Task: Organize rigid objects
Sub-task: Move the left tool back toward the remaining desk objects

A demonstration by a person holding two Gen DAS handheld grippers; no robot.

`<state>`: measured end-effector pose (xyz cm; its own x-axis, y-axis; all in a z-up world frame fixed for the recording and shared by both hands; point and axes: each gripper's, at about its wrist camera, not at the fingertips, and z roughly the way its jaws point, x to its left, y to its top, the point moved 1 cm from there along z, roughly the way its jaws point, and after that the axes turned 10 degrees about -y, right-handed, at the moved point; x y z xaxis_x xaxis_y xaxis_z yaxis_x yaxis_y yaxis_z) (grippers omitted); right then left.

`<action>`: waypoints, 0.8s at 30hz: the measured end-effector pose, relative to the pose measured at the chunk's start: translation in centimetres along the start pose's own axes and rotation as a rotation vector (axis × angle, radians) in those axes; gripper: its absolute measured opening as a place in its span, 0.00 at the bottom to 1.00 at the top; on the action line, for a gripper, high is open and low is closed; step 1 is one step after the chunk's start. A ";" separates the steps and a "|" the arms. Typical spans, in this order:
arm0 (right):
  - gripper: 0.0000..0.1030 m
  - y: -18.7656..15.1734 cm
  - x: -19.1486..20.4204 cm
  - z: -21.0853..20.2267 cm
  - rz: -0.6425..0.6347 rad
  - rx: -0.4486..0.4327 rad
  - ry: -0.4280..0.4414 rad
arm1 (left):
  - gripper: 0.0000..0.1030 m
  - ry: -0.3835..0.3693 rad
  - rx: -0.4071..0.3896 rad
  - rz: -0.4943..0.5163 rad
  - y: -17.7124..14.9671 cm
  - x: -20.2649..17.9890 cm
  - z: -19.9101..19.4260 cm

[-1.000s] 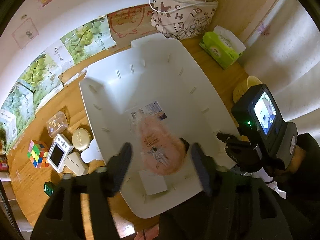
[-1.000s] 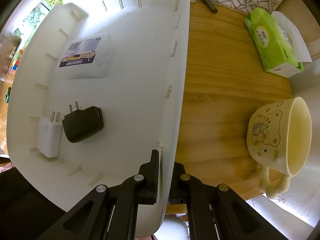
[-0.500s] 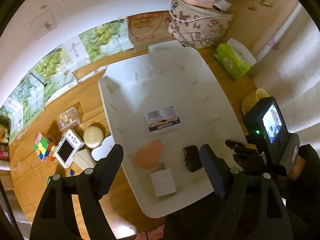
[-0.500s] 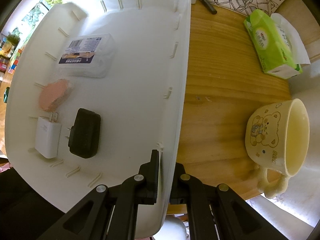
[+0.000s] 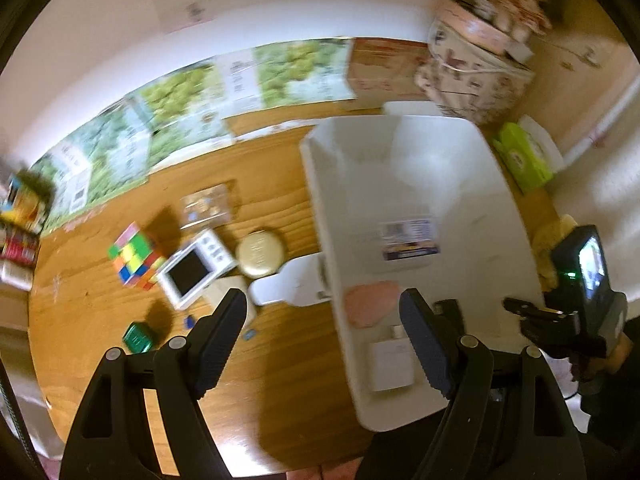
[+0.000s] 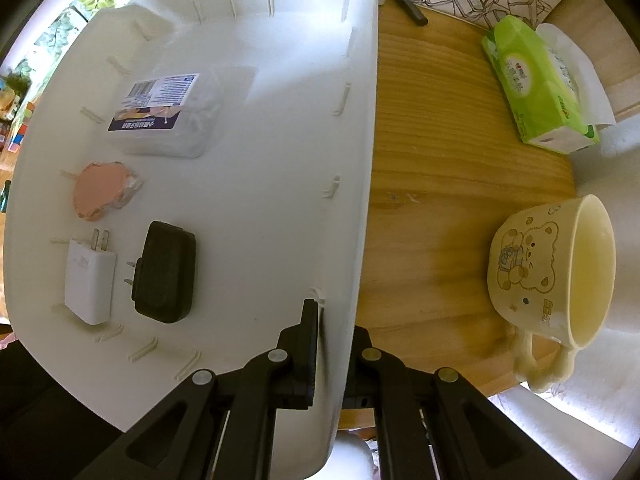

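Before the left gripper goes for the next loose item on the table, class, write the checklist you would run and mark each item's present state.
1. Left gripper open and empty: ok.
2. Right gripper clamped on the white bin wall: ok.
3. Pink packet, white charger, black charger and labelled box lie inside the bin: ok.
4. Free floor space in the bin: ok.
5. Loose items in view: puzzle cube, small white device, round tin: ok.
6. Sharp left view for aiming: not ok, blurred.
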<state>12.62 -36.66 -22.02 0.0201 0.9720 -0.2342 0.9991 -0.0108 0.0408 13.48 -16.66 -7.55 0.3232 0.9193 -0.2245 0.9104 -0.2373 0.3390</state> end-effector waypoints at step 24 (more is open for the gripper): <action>0.08 0.6 -0.3 1.3 0.053 0.052 -0.022 | 0.79 0.122 0.007 -0.551 -5.9 18.6 -0.4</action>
<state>13.29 -37.26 -23.16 0.0731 0.9642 -0.2549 0.9972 -0.0747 0.0034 14.04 1.92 -13.32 -0.2319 0.9375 -0.2595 0.9381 0.2861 0.1954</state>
